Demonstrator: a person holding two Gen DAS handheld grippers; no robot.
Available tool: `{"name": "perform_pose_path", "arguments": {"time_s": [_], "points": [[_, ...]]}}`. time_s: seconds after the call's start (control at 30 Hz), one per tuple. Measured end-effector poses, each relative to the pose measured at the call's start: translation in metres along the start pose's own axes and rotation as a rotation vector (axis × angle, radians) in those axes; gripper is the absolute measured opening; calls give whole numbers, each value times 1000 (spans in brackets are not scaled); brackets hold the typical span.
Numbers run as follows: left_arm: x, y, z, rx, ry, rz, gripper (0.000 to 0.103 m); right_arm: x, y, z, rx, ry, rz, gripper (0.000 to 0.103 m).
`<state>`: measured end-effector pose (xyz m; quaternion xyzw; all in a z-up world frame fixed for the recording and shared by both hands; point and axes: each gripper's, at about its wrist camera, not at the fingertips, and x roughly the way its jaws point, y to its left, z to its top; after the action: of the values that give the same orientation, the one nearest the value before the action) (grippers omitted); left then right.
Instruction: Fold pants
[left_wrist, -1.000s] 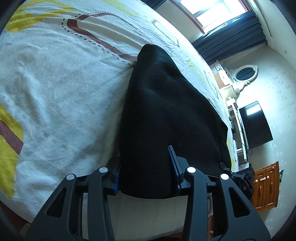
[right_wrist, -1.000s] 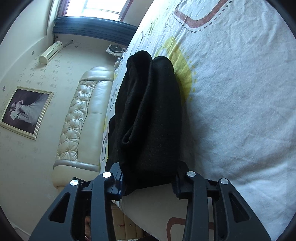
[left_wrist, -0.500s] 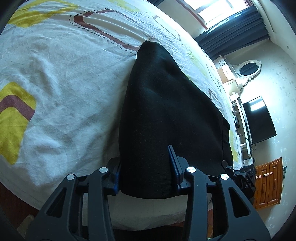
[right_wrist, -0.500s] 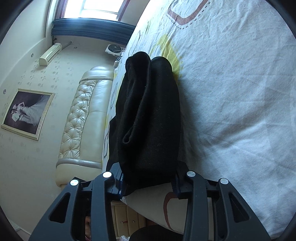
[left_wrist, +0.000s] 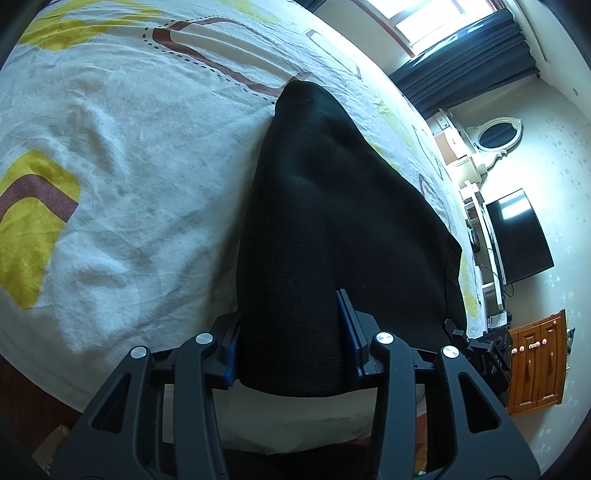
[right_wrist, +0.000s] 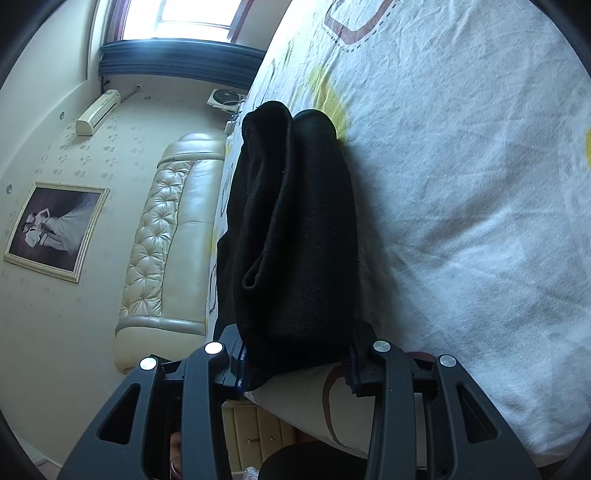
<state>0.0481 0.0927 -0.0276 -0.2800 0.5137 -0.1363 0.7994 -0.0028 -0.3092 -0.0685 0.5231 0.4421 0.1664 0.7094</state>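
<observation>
Left wrist view, left gripper (left_wrist: 291, 345) with jaws opening, black pants (left_wrist: 332, 221) between its pads on the patterned bedsheet (left_wrist: 122, 155), right wrist view, right gripper (right_wrist: 295, 360) clamped on the folded pants (right_wrist: 295, 229) at the bed's edge

Against the white bedsheet with yellow and brown shapes (left_wrist: 122, 155), the left wrist view has slid toward the bed's near edge. The yellow patch with a brown band (left_wrist: 35, 218), cut off at the sheet's left border a second ago, now lies whole and further in, and dark floor shows below the sheet's edge. The black two-finger left gripper (left_wrist: 291, 339) is opening its jaws, with the folded black fabric pants (left_wrist: 332, 229) between them. In the right wrist view the sheet's near edge has also come up. A brown outline (right_wrist: 328, 402) printed there now sits beside the black two-finger right gripper (right_wrist: 295, 354).
</observation>
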Motion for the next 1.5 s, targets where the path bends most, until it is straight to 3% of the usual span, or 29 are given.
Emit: {"name": "perform_pose_path", "arguments": {"time_s": [0.23,0.4,0.63,0.9,1.1,1.33,1.5], "points": [[4,20,5,-73,24,-56,68,-1,-9,4,71,17,67,52],[6,16,3,-39,28,-112,91,-5,-13,6,101,38,110,57],[7,9,-2,21,21,-96,93,-13,-11,3,90,58,73,65],[8,-1,-6,50,2,-58,93,-21,-1,-8,14,116,-62,72],[1,-17,-21,123,-23,64,93,-25,10,-22,-64,113,-164,75],[-29,-35,-49,206,-131,224,93,-20,57,-39,-329,8,-448,78],[-55,-40,-64,247,-211,310,93,-14,87,-59,-491,-52,-563,78]]}}
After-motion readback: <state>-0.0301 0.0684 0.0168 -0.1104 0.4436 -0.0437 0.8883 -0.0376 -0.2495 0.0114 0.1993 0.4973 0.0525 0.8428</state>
